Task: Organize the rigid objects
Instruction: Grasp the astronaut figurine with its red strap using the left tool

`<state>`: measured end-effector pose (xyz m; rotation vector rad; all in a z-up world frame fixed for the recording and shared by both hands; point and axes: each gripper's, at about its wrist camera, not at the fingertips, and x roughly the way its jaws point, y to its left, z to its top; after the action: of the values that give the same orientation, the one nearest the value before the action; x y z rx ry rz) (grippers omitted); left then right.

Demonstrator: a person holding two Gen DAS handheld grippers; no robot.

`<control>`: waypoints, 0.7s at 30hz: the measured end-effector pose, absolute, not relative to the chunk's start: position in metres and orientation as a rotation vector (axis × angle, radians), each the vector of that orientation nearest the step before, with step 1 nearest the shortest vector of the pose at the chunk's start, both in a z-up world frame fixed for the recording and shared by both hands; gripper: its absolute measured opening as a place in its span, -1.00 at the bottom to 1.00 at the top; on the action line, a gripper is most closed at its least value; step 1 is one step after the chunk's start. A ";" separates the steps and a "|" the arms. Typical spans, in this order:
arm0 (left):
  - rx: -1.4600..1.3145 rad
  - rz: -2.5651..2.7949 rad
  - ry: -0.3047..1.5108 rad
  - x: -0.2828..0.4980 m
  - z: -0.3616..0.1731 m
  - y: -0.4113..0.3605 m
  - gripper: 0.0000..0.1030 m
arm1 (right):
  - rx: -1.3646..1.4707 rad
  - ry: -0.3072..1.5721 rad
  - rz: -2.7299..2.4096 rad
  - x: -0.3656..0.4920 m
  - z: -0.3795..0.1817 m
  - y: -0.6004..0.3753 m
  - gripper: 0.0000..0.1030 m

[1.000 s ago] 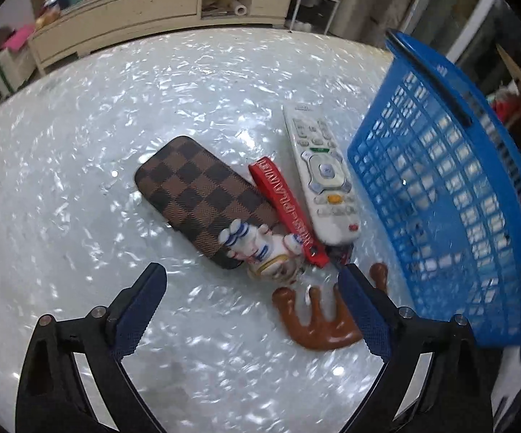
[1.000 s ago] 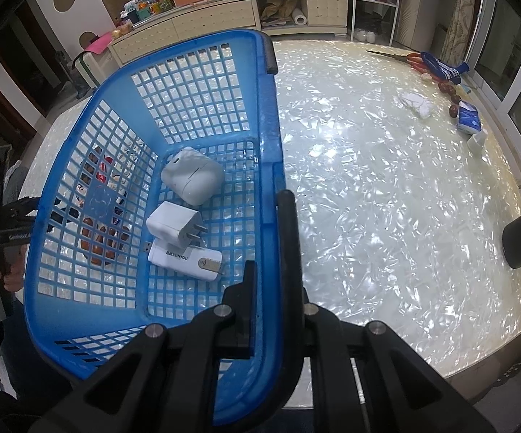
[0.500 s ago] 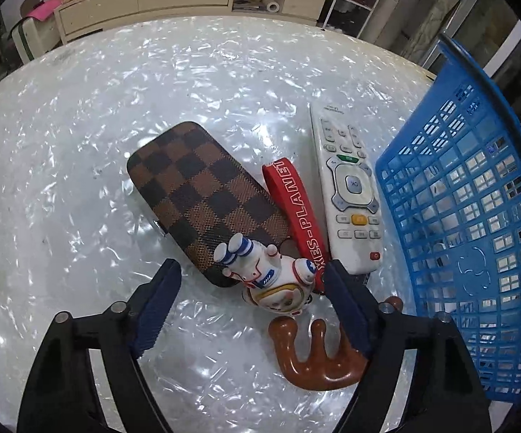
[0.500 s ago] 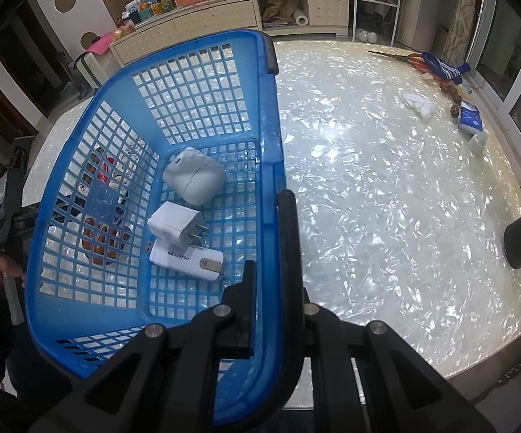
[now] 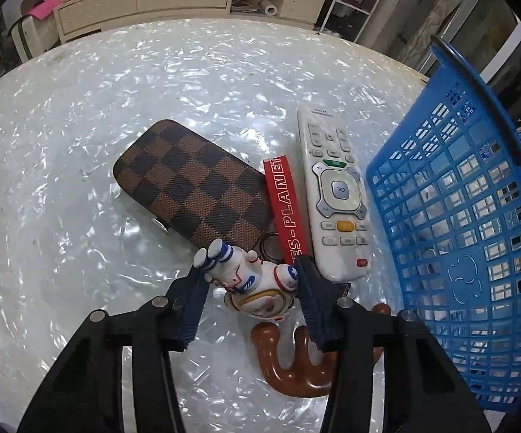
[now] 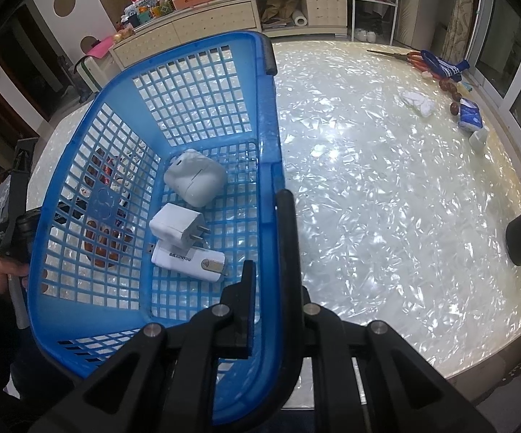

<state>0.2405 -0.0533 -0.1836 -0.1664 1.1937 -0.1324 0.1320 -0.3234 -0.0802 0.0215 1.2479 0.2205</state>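
Rigid objects are partly sorted: inside the blue basket lie 3 white things, an earbud case, a plug adapter and a USB dongle. On the table just outside the basket's left wall 5 things remain: a white remote nearest the wall, a red strap beside it, a checkered case farther off, an astronaut figurine and a brown antler-shaped piece. The left gripper is closing with the figurine between its jaws; whether the pads press it yet I cannot tell. The right gripper is clamped on the basket's rim, steadying it. By my judgement, under half is done.
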 end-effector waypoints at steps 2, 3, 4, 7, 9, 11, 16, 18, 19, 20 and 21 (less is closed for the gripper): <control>-0.168 -0.137 1.192 0.237 -0.183 -0.053 -0.01 | 0.022 1.247 0.220 0.132 -0.080 -0.323 -0.80; -0.169 -0.138 1.192 0.237 -0.183 -0.053 -0.02 | 0.023 1.247 0.220 0.131 -0.080 -0.323 -0.80; -0.167 -0.140 1.192 0.235 -0.182 -0.053 -0.02 | 0.022 1.247 0.220 0.132 -0.080 -0.323 -0.80; -0.150 -0.144 1.189 0.230 -0.179 -0.053 -0.02 | 0.022 1.247 0.220 0.131 -0.080 -0.323 -0.80; -0.143 -0.150 1.180 0.229 -0.175 -0.054 -0.02 | 0.022 1.247 0.220 0.131 -0.080 -0.324 -0.80; -0.127 -0.156 1.165 0.226 -0.169 -0.054 -0.02 | 0.024 1.247 0.219 0.131 -0.080 -0.323 -0.80; -0.122 -0.185 1.145 0.220 -0.150 -0.054 -0.03 | 0.021 1.246 0.215 0.131 -0.080 -0.324 -0.80; -0.113 -0.190 1.132 0.217 -0.141 -0.054 -0.03 | 0.024 1.247 0.214 0.131 -0.080 -0.324 -0.80; -0.102 -0.192 1.122 0.216 -0.137 -0.054 -0.03 | 0.022 1.248 0.214 0.131 -0.080 -0.323 -0.80; -0.090 -0.193 1.112 0.214 -0.132 -0.054 -0.03 | 0.020 1.249 0.213 0.131 -0.080 -0.323 -0.80; -0.087 -0.194 1.107 0.212 -0.128 -0.054 -0.03 | 0.019 1.249 0.213 0.131 -0.080 -0.323 -0.80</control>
<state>0.2123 -0.0535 -0.1280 -0.0872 1.1065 -0.1941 0.1306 -0.3229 -0.0799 0.0189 1.2493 0.2130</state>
